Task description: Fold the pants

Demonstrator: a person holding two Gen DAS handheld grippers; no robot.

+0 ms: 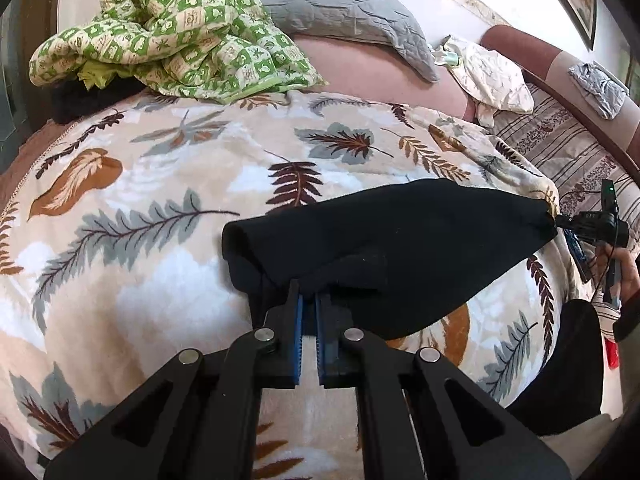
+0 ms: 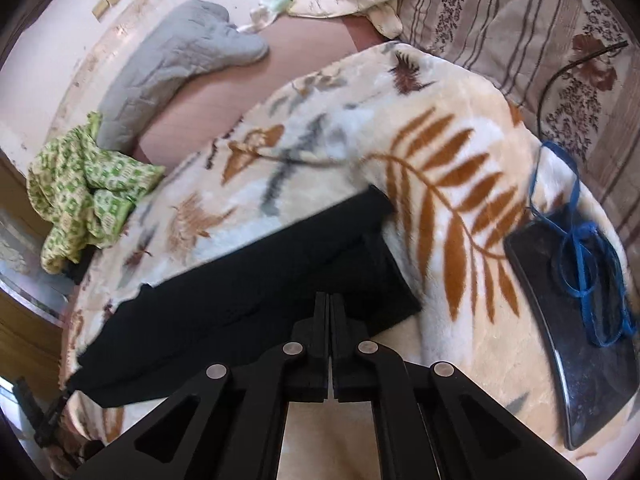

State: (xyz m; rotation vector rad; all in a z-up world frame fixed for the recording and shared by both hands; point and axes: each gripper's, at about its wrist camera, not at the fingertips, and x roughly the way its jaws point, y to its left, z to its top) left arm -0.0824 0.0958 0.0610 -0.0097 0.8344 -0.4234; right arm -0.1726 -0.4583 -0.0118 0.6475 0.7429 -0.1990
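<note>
With both the left gripper (image 1: 308, 300) and the right gripper (image 2: 330, 300) clamped on edges of the soft black pants (image 1: 400, 232), stretched between the 2 jaw pairs above the leaf-patterned fleece blanket (image 1: 160, 184), keep even tension while folding.

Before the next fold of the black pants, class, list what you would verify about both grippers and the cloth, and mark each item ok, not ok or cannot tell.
1. Left gripper shut on the black pants: ok.
2. Right gripper shut on the pants' other end: ok.
3. Pants stretched between both grippers: ok.
4. Pants free of wrinkles: not ok, a ridge runs near the left gripper.
5. Leaf blanket bare beyond the pants: ok.
6. Black tablet and blue cord away from the pants: ok.
</note>
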